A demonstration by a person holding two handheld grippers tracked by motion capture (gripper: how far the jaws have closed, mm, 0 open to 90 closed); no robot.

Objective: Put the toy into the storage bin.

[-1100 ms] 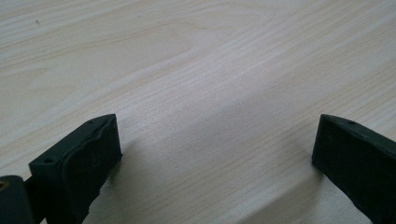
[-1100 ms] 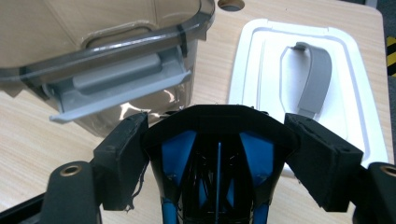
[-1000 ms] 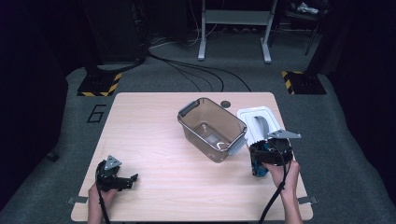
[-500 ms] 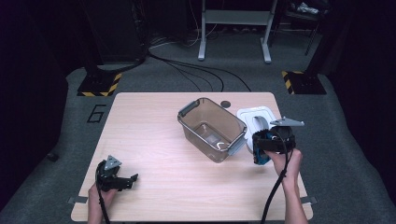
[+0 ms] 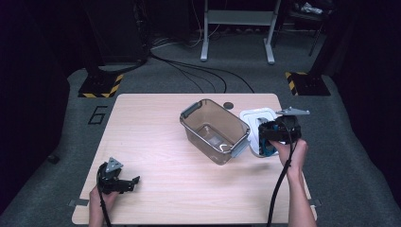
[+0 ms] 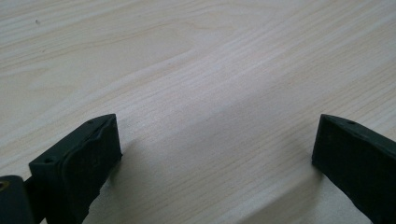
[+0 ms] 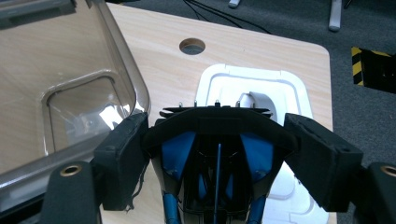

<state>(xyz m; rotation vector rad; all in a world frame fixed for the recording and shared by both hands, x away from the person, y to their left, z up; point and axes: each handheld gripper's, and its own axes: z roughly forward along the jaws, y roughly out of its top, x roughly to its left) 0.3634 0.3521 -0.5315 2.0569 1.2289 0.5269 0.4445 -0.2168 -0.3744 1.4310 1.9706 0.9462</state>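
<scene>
Right gripper [image 7: 217, 154] jaws pinch a black-and-blue plastic gadget [image 7: 217, 163] above the white moulded tray [image 7: 289, 86], beside the clear brown plastic bin [image 5: 215, 130]; keeping it level should ease it over the bin rim. Left gripper [image 6: 217, 158], wide open and empty, rests low on the pale wooden table [image 5: 156, 123]

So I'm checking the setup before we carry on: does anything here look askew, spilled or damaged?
Nothing is spilled or broken. The clear storage bin sits askew to the table edges, open and empty, while its white lid lies beside it. The right tongs grip a black-and-blue object above that lid.
</scene>
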